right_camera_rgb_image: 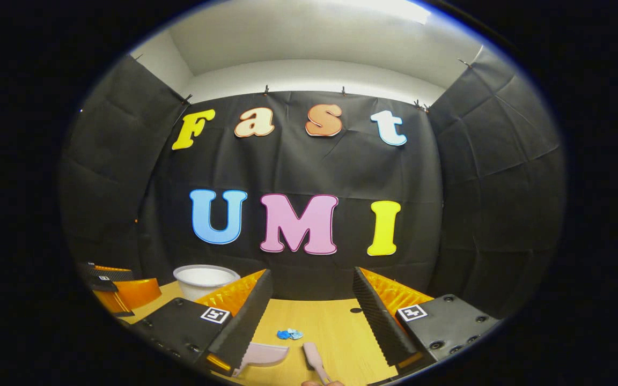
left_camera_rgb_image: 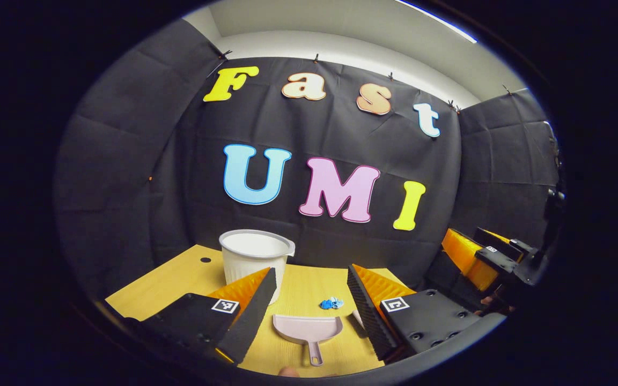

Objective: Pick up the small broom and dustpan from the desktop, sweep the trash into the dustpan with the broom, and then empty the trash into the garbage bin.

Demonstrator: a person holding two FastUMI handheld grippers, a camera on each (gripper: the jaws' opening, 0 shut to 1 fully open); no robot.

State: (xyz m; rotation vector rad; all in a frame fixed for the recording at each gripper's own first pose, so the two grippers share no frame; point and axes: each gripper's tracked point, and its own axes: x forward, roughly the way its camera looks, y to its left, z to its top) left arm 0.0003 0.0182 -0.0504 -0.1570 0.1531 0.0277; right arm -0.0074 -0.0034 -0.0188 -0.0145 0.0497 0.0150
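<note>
A: Start closest in. What is the left gripper (left_camera_rgb_image: 309,305) doing?

B: In the left gripper view its fingers stand spread wide apart, pinching nothing. The dustpan (left_camera_rgb_image: 307,328) lies flat on the desktop (left_camera_rgb_image: 175,279) just beyond the gap between them, at about 6 o'clock, with its handle pointing back toward the camera.

A: And the right gripper (right_camera_rgb_image: 311,316)?

B: Same posture in the right gripper view: fingers wide apart, nothing between them. Near its 6 o'clock lies the small broom (right_camera_rgb_image: 314,360), handle toward the camera. The dustpan (right_camera_rgb_image: 263,354) shows at about 7 o'clock, partly hidden behind the left finger.

A: Where is the trash?

B: A small crumpled blue scrap. In the left gripper view the trash (left_camera_rgb_image: 331,303) sits just past the dustpan's open edge, toward 1 o'clock of it, apart from it. In the right gripper view the trash (right_camera_rgb_image: 289,334) lies between dustpan and broom, slightly farther back.

A: And farther off?

B: The garbage bin (left_camera_rgb_image: 255,258), a white ribbed tub, stands upright toward the desk's back edge, at 11 o'clock from the dustpan. The right gripper view has it (right_camera_rgb_image: 204,281) at 10 o'clock, behind its left finger. The other gripper appears at 3 o'clock in the left gripper view, off the desk edge.
</note>
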